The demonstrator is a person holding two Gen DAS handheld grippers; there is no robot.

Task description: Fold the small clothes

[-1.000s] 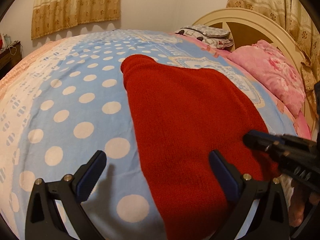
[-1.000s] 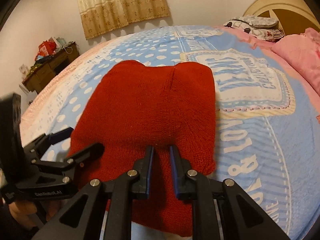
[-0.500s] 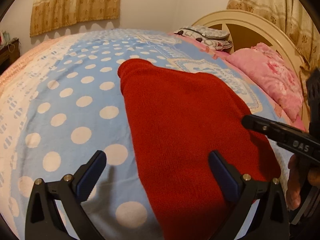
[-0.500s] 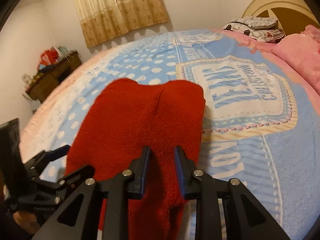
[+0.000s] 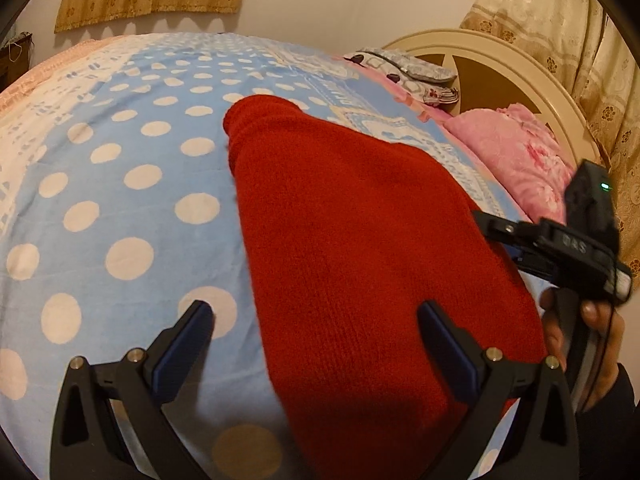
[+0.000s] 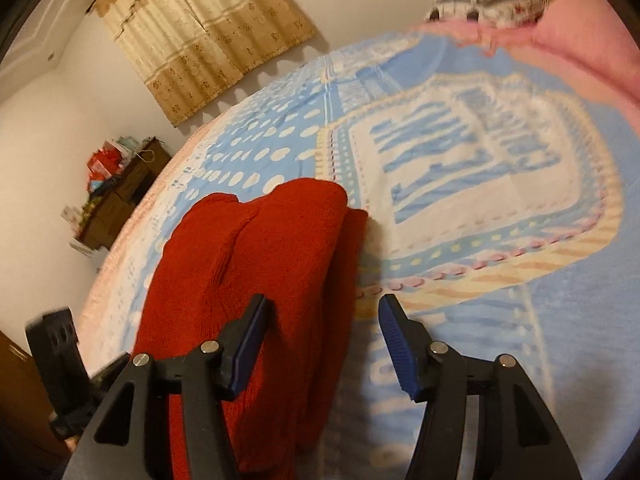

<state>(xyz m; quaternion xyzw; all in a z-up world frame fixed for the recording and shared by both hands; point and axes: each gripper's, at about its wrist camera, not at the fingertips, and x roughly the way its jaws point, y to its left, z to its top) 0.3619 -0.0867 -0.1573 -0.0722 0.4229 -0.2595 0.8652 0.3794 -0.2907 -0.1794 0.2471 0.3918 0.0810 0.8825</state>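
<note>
A red knitted garment (image 5: 360,248) lies folded lengthwise on the blue dotted bedspread (image 5: 120,184). My left gripper (image 5: 316,344) is open and empty, its fingers straddling the garment's near left edge. My right gripper (image 6: 320,340) is open and empty above the garment's right edge (image 6: 248,280), which lies doubled in two layers. The right gripper also shows at the right of the left wrist view (image 5: 560,248), held in a hand beside the garment. The left gripper shows at the lower left of the right wrist view (image 6: 60,360).
Pink pillows (image 5: 516,160) and a folded patterned cloth (image 5: 404,72) lie by the cream headboard (image 5: 500,64). A dark wooden cabinet with clutter (image 6: 116,192) stands by the wall. Curtains (image 6: 208,32) hang behind the bed.
My right gripper has opened and let go of the garment's edge, then lifted and tilted. The garment's right side now lies folded over. The left gripper stays open in place.
</note>
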